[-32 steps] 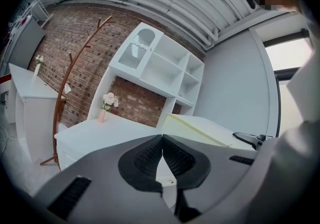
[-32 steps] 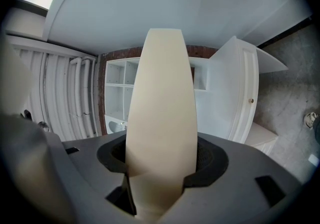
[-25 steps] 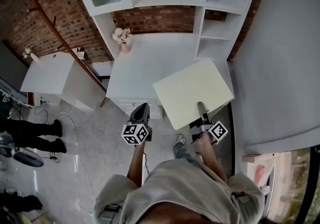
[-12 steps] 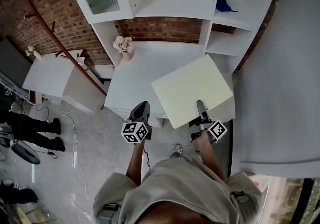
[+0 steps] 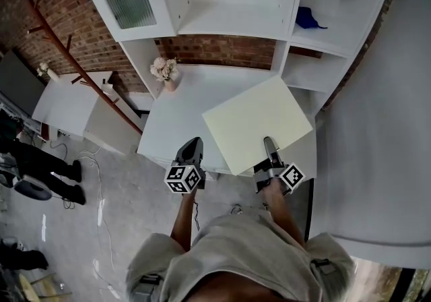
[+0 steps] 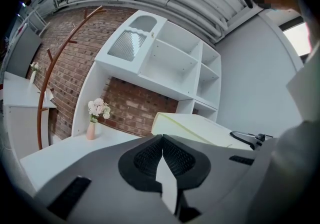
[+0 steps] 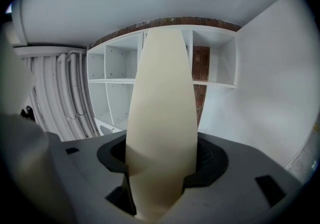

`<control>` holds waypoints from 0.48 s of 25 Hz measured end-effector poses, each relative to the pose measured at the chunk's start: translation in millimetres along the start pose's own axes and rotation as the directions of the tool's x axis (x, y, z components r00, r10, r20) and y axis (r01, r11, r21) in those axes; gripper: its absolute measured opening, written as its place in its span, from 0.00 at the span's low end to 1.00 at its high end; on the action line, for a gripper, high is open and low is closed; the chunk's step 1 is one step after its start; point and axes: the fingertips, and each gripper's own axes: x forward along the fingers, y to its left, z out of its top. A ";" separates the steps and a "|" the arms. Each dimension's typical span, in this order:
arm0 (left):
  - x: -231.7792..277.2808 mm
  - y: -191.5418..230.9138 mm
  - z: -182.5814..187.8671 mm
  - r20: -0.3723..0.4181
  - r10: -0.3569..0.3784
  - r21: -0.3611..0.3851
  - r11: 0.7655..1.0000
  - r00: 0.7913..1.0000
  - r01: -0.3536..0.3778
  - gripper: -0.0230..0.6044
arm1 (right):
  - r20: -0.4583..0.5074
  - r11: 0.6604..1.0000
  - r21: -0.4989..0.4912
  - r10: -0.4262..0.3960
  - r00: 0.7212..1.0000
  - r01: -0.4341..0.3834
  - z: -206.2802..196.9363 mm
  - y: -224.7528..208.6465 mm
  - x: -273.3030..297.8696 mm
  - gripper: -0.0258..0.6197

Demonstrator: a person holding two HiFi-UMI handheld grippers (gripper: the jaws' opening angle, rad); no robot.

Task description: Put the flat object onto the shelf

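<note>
Cream flat object (image 5: 259, 125) hangs above the white surface (image 5: 176, 110), its 6 o'clock edge clamped between the right gripper (image 5: 270, 151) fingers. Left gripper (image 5: 191, 154) fingers meet, empty. Judged step: carrying. Next move likely calls for a level lift to the shelf (image 5: 229, 24) at 12 o'clock.

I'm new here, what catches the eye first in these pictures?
The big pale yellow board stands out, clamped at its near edge by the right gripper over the white desk. Behind rises a white shelf unit against brick, with a vase of pink flowers at the desk's back left.
</note>
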 end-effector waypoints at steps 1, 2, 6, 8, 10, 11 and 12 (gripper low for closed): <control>3.0 0.5 -1.7 -0.003 0.004 -0.002 1.000 1.000 -0.004 0.06 | -0.002 1.000 0.002 -0.003 1.000 0.003 2.3 -2.3 2.8 0.46; 5.5 1.5 -3.6 -0.007 0.008 -0.005 1.000 1.000 -0.008 0.06 | -0.005 1.000 0.003 -0.007 1.000 0.007 4.2 -5.1 5.3 0.46; 9.3 8.8 -12.5 -0.027 0.025 -0.017 1.000 0.999 -0.025 0.06 | -0.011 0.999 0.016 -0.031 0.999 0.031 6.0 -17.3 11.1 0.46; 10.1 10.9 -16.1 -0.038 0.031 -0.021 0.999 0.999 -0.032 0.06 | -0.014 0.999 0.019 -0.044 0.999 0.044 6.4 -22.6 12.1 0.46; 10.9 12.6 -19.7 -0.047 0.035 -0.023 0.999 0.998 -0.036 0.06 | -0.016 0.998 0.022 -0.054 0.998 0.054 6.4 -27.5 12.8 0.46; 11.0 13.7 -21.2 -0.050 0.037 -0.024 0.999 0.998 -0.038 0.06 | -0.017 0.998 0.023 -0.057 0.998 0.058 5.8 -29.7 12.8 0.46; 11.0 14.8 -22.3 -0.053 0.038 -0.024 0.999 0.998 -0.039 0.06 | -0.017 0.998 0.024 -0.061 0.998 0.062 4.8 -31.7 12.3 0.46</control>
